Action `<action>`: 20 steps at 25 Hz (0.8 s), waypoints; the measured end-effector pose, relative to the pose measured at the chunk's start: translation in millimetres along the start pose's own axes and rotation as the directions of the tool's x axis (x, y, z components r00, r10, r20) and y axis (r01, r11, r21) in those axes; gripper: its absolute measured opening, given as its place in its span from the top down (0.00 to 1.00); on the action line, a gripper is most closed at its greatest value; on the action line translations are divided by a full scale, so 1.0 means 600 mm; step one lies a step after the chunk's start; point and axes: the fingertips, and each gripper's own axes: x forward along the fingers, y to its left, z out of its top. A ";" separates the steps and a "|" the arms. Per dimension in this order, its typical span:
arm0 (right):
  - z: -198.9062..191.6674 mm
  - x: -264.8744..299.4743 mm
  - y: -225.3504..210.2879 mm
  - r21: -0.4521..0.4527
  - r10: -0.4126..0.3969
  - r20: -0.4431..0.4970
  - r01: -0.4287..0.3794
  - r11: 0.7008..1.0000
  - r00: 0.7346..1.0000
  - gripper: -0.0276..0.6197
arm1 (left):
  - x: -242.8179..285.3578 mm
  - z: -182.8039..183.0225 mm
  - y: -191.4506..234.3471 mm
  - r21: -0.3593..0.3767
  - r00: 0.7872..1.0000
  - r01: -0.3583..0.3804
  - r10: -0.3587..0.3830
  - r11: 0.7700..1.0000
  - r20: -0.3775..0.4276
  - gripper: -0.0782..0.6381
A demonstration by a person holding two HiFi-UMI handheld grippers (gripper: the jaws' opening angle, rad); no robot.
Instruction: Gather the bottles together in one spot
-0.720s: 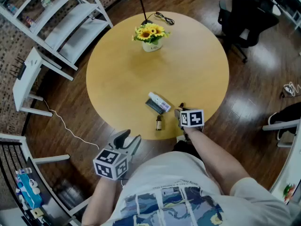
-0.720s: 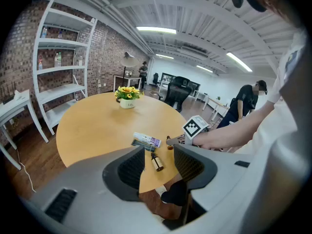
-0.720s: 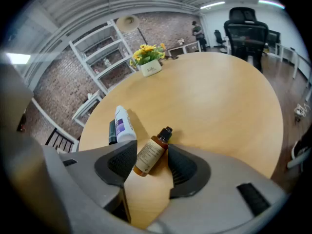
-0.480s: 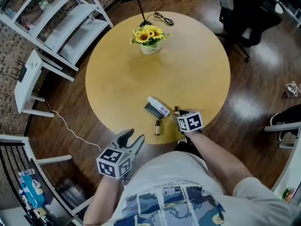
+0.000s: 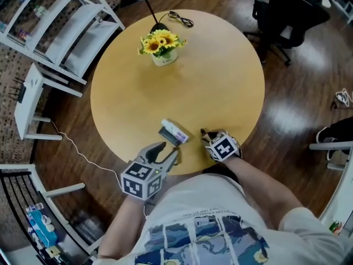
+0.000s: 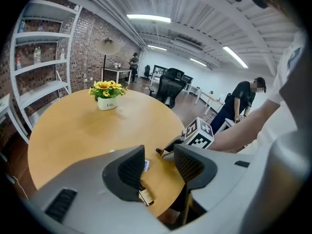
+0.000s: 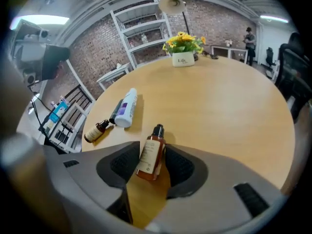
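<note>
Right tool [image 5: 205, 135] wide open at desk [image 5: 209, 70] edge, 5 o'clock; amber bottle [image 7: 152, 157] lies loose between jaws. Left tool [image 5: 165, 152] wide open, gripping nothing, above small amber bottle [image 6: 145, 196] at 6 o'clock. White bottle [image 5: 176, 132] just beyond.

Head view: from high above, facing steeply down, far enough off to take in the whole round desk [image 5: 220, 81], the floor around it and white shelving [image 5: 60, 21] at upper left.

Left tool view: riding on the left tool [image 5: 167, 152], low and close at the near rim, facing across the desk toward the sunflower pot [image 5: 160, 47], with the right tool [image 5: 207, 136] in sight at right.

Right tool view: likewise low and close, facing the same pot and shelving.

Shared by all three: desk top and pot. Shared by head and right tool views: white bottle [image 5: 175, 130]. Shared by both tool views: small amber bottle [image 6: 145, 196].
</note>
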 end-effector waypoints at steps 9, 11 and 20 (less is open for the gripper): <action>0.063 -0.073 0.000 -0.058 0.127 0.227 -0.117 0.991 0.966 0.71 | 0.070 0.046 -0.009 -0.042 0.999 0.047 -0.048 0.998 -0.020 0.63; 0.123 -0.131 0.016 -0.121 0.167 0.372 -0.131 0.984 0.913 0.71 | 0.083 0.070 -0.018 -0.135 0.992 0.129 -0.128 0.982 0.016 0.63; 0.245 -0.263 0.035 -0.316 0.219 0.588 -0.028 0.948 0.779 0.71 | 0.142 0.179 -0.040 -0.342 0.945 0.324 -0.289 0.882 0.152 0.63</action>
